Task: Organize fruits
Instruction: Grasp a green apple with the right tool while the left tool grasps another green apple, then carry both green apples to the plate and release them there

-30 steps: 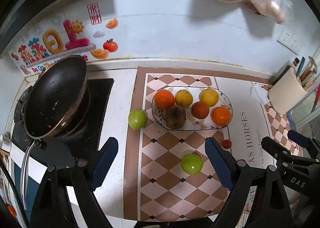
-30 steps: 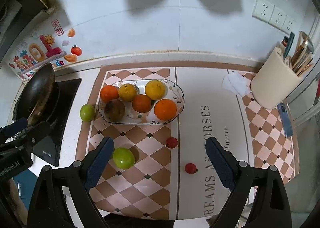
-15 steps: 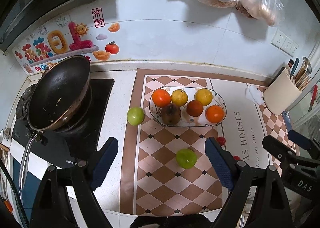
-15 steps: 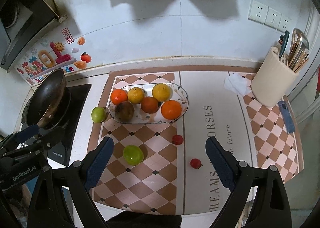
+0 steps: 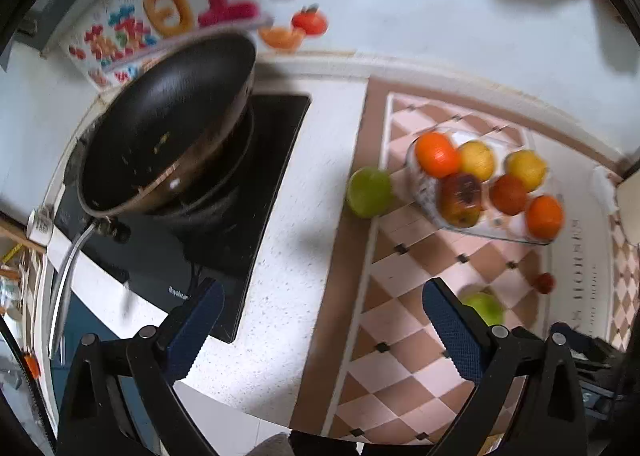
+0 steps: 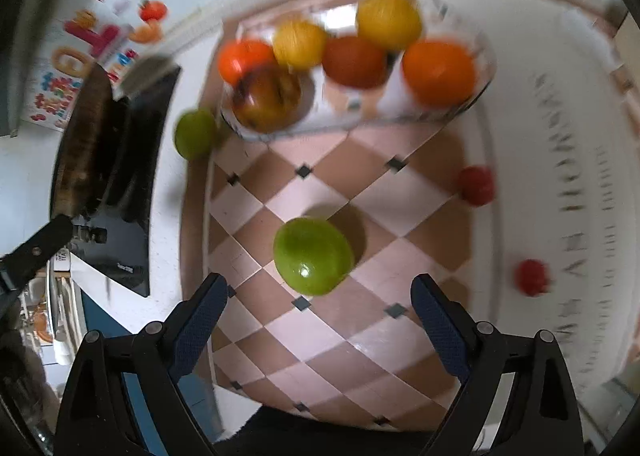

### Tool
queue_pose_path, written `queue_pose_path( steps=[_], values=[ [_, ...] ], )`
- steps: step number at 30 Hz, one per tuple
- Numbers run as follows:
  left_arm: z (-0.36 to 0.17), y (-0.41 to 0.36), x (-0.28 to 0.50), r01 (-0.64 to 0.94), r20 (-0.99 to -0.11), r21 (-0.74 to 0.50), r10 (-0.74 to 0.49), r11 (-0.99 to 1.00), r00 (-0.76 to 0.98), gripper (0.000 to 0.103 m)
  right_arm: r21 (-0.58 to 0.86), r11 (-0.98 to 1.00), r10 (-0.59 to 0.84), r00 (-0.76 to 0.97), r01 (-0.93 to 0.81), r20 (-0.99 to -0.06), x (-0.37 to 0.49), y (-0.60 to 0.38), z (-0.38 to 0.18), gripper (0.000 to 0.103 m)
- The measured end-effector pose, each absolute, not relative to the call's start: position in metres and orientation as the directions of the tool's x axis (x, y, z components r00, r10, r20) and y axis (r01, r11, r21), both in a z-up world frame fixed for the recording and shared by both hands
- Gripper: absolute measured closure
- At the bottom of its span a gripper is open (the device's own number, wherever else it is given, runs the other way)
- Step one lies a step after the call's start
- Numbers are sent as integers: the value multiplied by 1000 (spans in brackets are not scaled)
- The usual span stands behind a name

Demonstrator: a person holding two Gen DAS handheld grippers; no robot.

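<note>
Right gripper [image 6: 318,318], its 2 fingers spread wide and empty, hovers just short of a green apple [image 6: 313,272]; left gripper [image 5: 322,330] likewise gapes empty.

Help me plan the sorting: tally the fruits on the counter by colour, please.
Green: 2, one on the checked mat, one left of the glass dish
Orange: 2
Yellow: 2
Red-orange: 1
Brownish mottled: 1
Small red: 2
Total: 10
</note>
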State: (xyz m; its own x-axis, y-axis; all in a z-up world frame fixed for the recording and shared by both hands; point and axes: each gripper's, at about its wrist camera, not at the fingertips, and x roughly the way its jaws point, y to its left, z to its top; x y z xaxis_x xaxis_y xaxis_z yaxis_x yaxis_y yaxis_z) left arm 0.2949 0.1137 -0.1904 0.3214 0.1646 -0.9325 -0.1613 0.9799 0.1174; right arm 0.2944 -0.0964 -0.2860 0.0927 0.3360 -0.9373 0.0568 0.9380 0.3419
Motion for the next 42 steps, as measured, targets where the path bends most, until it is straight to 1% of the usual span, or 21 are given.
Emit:
queue_pose_path(
  steps=[3, 5, 7, 11, 14, 20, 23, 25, 26, 27, 28, 29, 30, 32, 37, 39, 42],
  values=[
    [-209, 118, 312, -163, -949, 111, 153, 980, 275, 1, 330, 942, 327, 47, 63, -944, 303, -84, -316, 18],
    [-220, 118, 325, -163, -960, 101, 139, 981, 243, 1, 317, 947, 316, 21, 56, -949, 307, -77, -330, 21],
    [-235, 120, 344, -168, -974, 79, 112, 983, 196, 1, 296, 955, 296, -9, 39, -955, 312, -67, -343, 31],
    [-264, 123, 380, -178, -991, 42, 63, 983, 114, 1, 315, 949, 315, -30, 30, -948, 316, -59, -353, 41],
    [-281, 123, 406, -175, -997, 17, 30, 984, 74, 1, 293, 956, 293, -30, 30, -956, 318, -59, -353, 41],
    [-302, 114, 439, -112, -999, 29, 32, 993, 25, 1, 277, 959, 279, -37, 65, -959, 328, -73, -351, 41],
    [-309, 107, 447, -78, -1000, 8, 8, 997, 8, 2, 272, 959, 276, -45, 84, -960, 332, -80, -351, 41],
    [-312, 104, 450, -70, -1000, -13, -13, 997, 0, 9, 273, 958, 278, -46, 89, -960, 334, -84, -351, 41],
    [-313, 103, 451, -68, -1000, -21, -22, 997, -4, 16, 278, 956, 283, -49, 95, -958, 336, -87, -351, 41],
    [-315, 102, 452, -67, -999, -35, -35, 997, -8, 26, 279, 955, 285, -53, 101, -957, 337, -88, -351, 41],
    [-316, 102, 452, -66, -999, -46, -47, 997, -15, 31, 277, 955, 284, -53, 102, -957, 337, -91, -350, 41],
    [-319, 101, 452, -68, -998, -58, -60, 996, -26, 40, 272, 957, 278, -52, 100, -959, 338, -92, -349, 41],
    [-320, 101, 451, -69, -997, -65, -68, 995, -32, 43, 270, 958, 276, -51, 100, -960, 338, -93, -350, 41],
    [-321, 101, 450, -63, -998, -59, -60, 996, -25, 46, 278, 955, 285, -53, 108, -957, 338, -96, -351, 41],
    [-325, 103, 450, -59, -998, -55, -57, 997, -27, 46, 263, 960, 269, -51, 98, -962, 340, -97, -349, 41],
    [-325, 105, 450, -64, -998, -53, -54, 997, -21, 49, 257, 962, 263, -55, 94, -963, 341, -95, -349, 41],
    [-323, 107, 447, -74, -997, -70, -71, 995, -19, 50, 254, 963, 260, -63, 91, -963, 343, -94, -349, 41]
  ],
)
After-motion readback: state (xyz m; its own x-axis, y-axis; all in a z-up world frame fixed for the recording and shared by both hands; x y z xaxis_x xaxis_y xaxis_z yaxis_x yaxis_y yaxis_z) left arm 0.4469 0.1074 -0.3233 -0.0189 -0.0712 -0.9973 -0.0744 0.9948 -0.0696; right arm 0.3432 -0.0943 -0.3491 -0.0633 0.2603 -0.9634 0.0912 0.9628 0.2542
